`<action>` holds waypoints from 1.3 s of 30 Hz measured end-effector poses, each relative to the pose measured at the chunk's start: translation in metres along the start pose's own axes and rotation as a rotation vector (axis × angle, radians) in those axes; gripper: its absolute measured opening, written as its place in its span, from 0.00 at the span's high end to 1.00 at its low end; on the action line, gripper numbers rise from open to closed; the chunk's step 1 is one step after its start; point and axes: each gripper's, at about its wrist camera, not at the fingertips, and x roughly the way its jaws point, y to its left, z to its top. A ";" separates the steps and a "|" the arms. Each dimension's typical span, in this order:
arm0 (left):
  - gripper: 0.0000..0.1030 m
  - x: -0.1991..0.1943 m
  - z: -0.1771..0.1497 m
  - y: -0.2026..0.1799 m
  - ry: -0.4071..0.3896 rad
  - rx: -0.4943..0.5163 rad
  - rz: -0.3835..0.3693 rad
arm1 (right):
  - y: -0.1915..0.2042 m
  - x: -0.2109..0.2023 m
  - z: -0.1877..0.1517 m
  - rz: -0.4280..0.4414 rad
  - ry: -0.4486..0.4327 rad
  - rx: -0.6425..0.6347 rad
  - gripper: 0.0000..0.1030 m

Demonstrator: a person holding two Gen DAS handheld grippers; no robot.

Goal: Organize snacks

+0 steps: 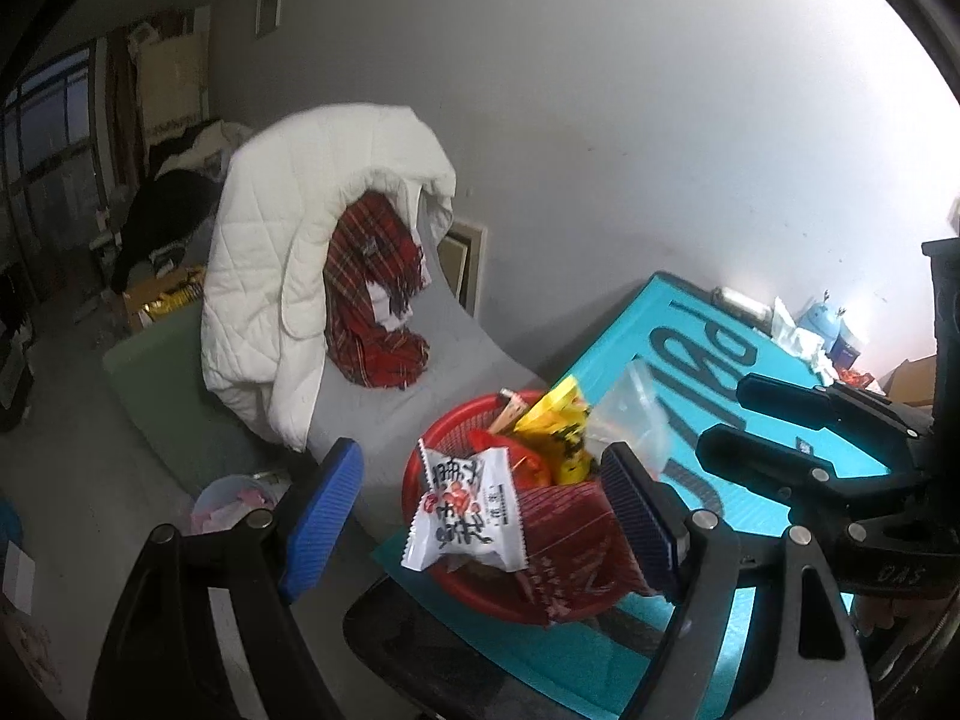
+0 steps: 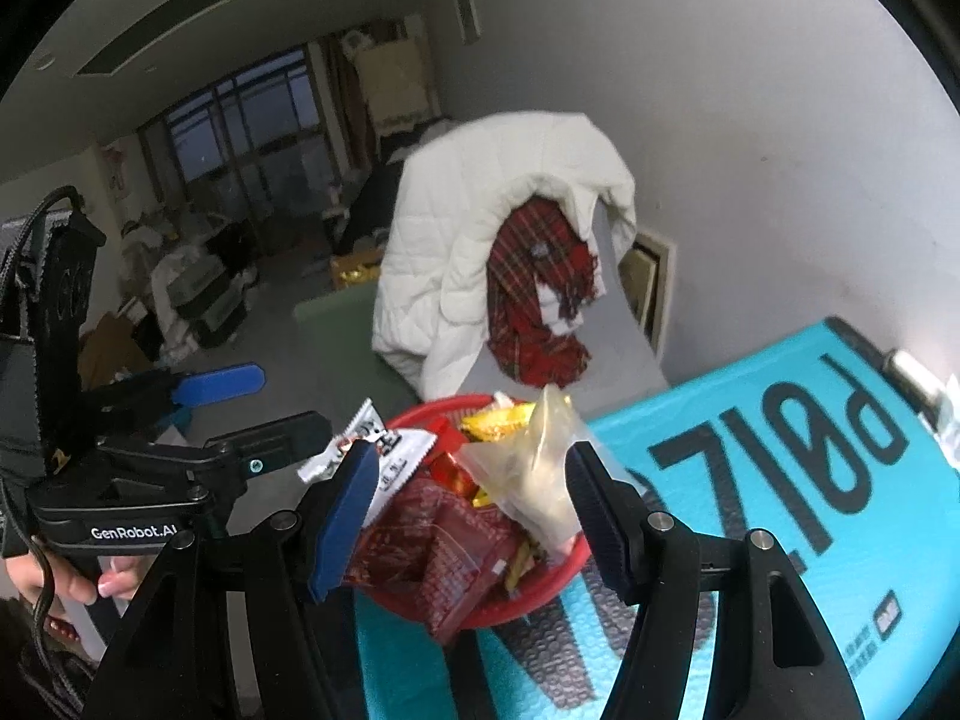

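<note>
My left gripper (image 1: 480, 498) and right gripper (image 2: 474, 516) are both wide open and hold nothing. The red basket (image 1: 420, 468) sits full at the blue mat's (image 1: 780, 372) corner. The white packet (image 1: 465, 516) hangs over the rim, so I might knock it off.

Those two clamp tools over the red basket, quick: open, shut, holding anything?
Left tool: open, holding nothing.
Right tool: open, holding nothing.
</note>
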 end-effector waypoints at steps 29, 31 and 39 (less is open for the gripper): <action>0.21 -0.091 -0.041 -0.062 -0.113 0.055 -0.054 | 0.022 -0.122 -0.058 -0.156 -0.138 0.038 0.34; 0.21 -0.090 -0.045 -0.064 -0.110 0.055 -0.056 | 0.021 -0.122 -0.065 -0.160 -0.136 0.046 0.34; 0.21 -0.085 -0.060 -0.067 -0.082 0.038 -0.055 | 0.017 -0.118 -0.083 -0.156 -0.110 0.066 0.34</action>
